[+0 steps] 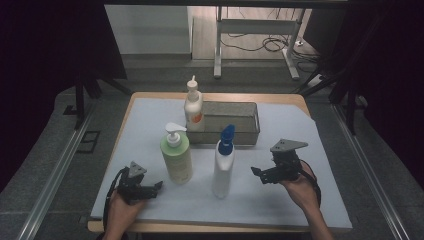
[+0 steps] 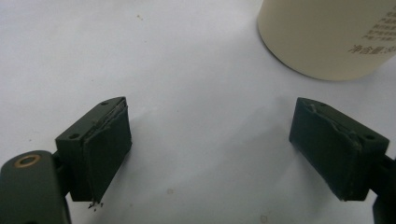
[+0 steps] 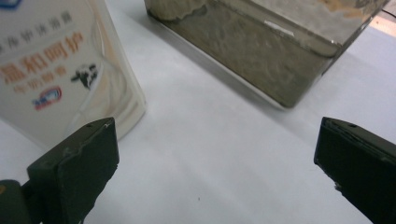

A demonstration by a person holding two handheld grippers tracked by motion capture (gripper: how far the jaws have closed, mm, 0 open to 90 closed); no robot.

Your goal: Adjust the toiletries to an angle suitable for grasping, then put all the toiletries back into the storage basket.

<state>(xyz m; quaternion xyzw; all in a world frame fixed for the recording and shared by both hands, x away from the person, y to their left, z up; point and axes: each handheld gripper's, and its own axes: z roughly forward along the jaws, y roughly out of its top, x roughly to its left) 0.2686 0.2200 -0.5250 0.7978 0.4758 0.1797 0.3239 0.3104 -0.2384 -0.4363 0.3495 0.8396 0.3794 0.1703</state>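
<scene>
The green pump bottle [image 1: 176, 157] stands upright near the bench's front, its white pump head on top. Just beside it stands the white bottle [image 1: 223, 167] (blue cap, printed label), also upright, apart from it.

Left gripper [image 1: 159, 185]: held low in the left hand [image 1: 120, 205], jaws spread wide, empty. Right gripper [image 1: 256, 173]: held in the right hand [image 1: 299, 187], jaws spread wide, empty. Both point inward.
</scene>
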